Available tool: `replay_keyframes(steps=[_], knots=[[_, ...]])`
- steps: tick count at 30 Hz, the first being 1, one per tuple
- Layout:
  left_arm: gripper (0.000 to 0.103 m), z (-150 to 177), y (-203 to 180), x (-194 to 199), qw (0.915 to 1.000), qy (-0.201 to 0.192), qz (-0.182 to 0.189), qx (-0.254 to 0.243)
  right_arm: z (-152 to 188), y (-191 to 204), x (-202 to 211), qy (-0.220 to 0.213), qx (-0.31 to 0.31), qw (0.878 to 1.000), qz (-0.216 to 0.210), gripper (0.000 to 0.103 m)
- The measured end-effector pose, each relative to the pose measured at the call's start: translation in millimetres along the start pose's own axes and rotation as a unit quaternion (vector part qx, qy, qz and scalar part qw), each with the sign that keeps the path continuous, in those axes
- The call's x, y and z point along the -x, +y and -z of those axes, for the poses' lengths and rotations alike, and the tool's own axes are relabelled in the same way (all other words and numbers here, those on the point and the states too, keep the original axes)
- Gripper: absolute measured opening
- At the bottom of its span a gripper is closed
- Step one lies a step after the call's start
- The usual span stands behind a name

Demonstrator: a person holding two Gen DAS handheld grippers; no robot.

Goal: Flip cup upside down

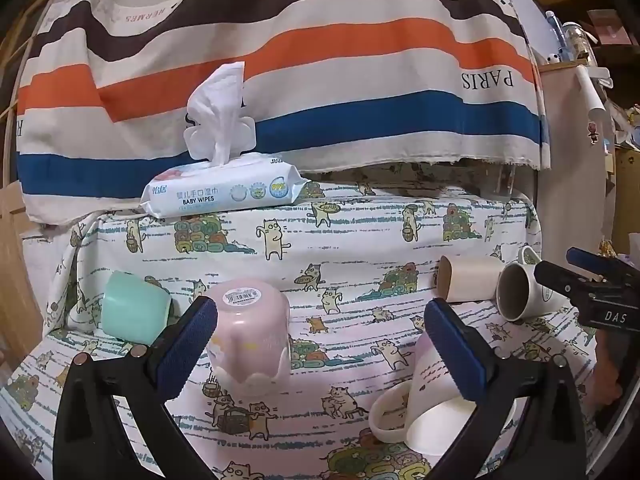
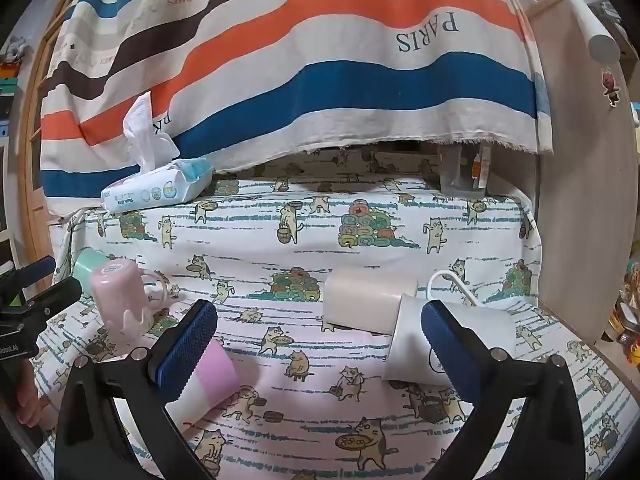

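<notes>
Blue-padded jaws of the left gripper (image 1: 320,344) stand wide apart and hold nothing. Between them in the lower middle of the left wrist view sits a pink cup (image 1: 249,340), already mouth down with its stickered base up, close to the left pad though I cannot tell whether they touch. Behind the right pad at lower right a pink-and-white mug (image 1: 430,400) lies on its side, handle toward the centre of the frame.

In the right wrist view the right gripper (image 2: 320,340) is likewise spread and empty. That same pink-and-white mug (image 2: 208,380) lies behind its left pad, and a white mug (image 2: 448,344) lies on its side behind the right pad, its thin handle arching above. Just beyond, touching or nearly so, a beige tumbler (image 2: 360,300) also lies flat. A mint-green cup (image 1: 134,308) rests tipped at far left, and baby wipes (image 1: 224,192) sit on a raised ledge at upper left, under the striped cloth (image 1: 280,60). Everything rests on a cat-print cloth (image 2: 280,232) over the worktop.

Judging by looks, the mugs are stiff, glazed ceramic: moderately heavy, smooth, chippable, and apt to roll. A firm hold across the body wall near mid-height seems safest; the handle looks too thin for the pads. The soft cloth may wrinkle under a rim set down.
</notes>
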State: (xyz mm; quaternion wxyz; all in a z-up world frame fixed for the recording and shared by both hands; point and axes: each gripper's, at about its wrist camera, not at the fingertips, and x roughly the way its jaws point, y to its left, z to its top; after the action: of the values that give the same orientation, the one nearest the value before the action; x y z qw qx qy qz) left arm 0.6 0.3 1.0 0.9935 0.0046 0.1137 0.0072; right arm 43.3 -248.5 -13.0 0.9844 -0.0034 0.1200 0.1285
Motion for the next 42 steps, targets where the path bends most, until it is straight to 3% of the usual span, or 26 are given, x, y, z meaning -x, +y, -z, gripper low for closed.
replay_keyframes(steps=[42], knots=[[0.103, 2, 0, -5, 0.9999, 0.009, -0.011, -0.006, -10, 4, 0, 0.003, 0.015, 1.000, -0.001, 0.103]])
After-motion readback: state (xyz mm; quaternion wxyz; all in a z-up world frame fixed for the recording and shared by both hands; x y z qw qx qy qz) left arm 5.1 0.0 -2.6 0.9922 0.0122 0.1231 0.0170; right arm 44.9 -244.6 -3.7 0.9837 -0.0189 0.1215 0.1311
